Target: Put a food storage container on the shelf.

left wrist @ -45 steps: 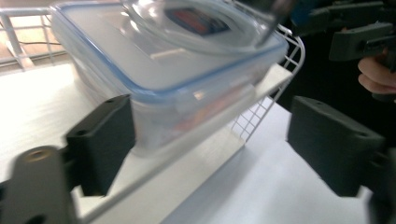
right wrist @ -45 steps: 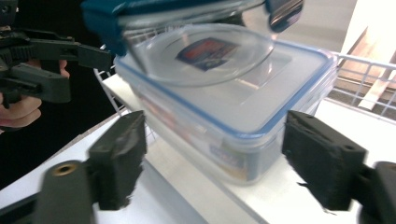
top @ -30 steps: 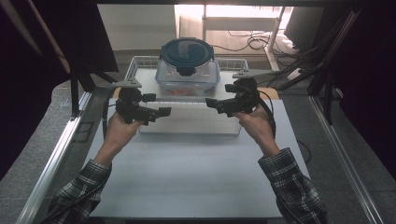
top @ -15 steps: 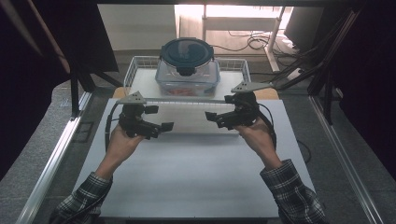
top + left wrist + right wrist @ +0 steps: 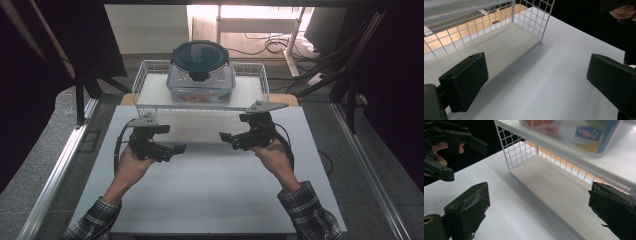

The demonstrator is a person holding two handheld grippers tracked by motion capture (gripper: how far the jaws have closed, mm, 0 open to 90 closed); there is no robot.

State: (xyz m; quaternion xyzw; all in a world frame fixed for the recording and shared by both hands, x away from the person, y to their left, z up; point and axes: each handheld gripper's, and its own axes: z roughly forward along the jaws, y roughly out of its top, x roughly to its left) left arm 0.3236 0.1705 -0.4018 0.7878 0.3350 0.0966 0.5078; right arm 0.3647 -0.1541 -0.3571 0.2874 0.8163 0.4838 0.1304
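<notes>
**Both grippers open in front of the wire rack**

Your left gripper (image 5: 167,139) has its jaws spread wide with nothing between them, hovering over the white mat (image 5: 200,200) just in front of the wire rack (image 5: 150,85), towards its left end. Your right gripper (image 5: 231,138) is likewise agape and empty, in front of the rack's right end, well apart from the left one. Both point inward toward each other. On the rack's upper shelf, behind and above both grippers, stands the clear food container (image 5: 200,82) with its dark round lid (image 5: 200,54). The rack's lower shelf (image 5: 554,185) lies bare just beyond your jaws.
</notes>
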